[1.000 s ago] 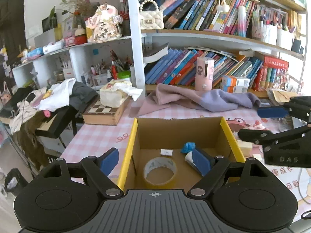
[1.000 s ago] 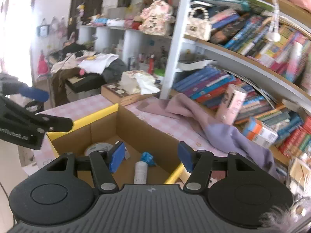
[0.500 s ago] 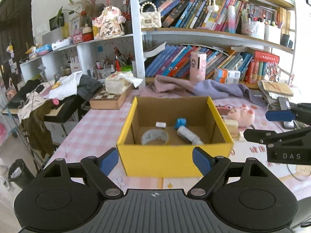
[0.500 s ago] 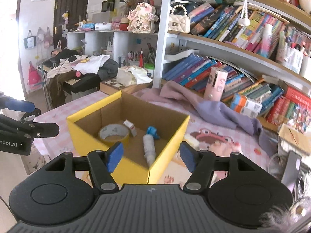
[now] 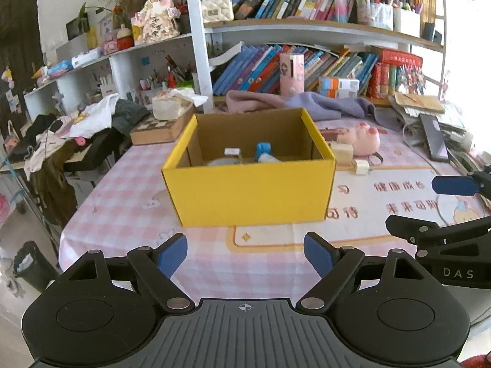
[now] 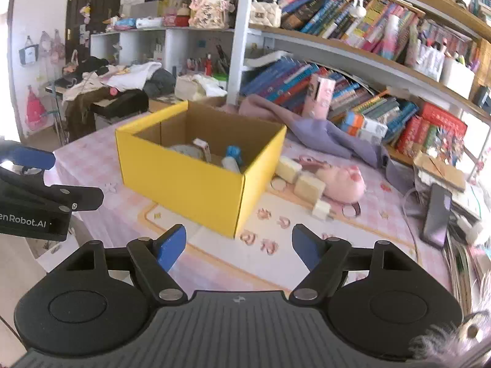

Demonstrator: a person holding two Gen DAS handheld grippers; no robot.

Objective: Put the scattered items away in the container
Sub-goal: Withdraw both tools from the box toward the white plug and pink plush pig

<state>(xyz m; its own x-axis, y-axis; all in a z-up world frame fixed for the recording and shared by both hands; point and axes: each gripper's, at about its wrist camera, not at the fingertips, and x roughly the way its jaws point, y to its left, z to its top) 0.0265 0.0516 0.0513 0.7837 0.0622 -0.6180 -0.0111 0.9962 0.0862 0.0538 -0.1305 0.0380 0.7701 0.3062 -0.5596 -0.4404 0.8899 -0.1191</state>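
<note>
A yellow cardboard box [image 5: 248, 190] [image 6: 190, 181] stands on the pink checked table. Inside it lie a tape roll [image 6: 184, 150], a small white box [image 6: 202, 147] and a white tube with a blue cap [image 6: 231, 159]. My left gripper [image 5: 245, 254] is open and empty, well in front of the box. My right gripper [image 6: 239, 247] is open and empty, in front of the box's right corner. Beige blocks [image 6: 308, 184] and a small white block [image 6: 320, 208] lie on the table right of the box, next to a pink plush pig [image 6: 340, 181].
A purple cloth [image 5: 307, 104] lies behind the box below the bookshelf [image 5: 307, 24]. A chessboard case with a tissue box [image 5: 165, 116] is at the back left. A phone [image 6: 435, 211] and papers sit at the right edge. The table's left edge [image 5: 70, 224] drops off.
Both grippers have pulled back and away from the box, from right over its opening to well in front of it. Both stay open and empty.
</note>
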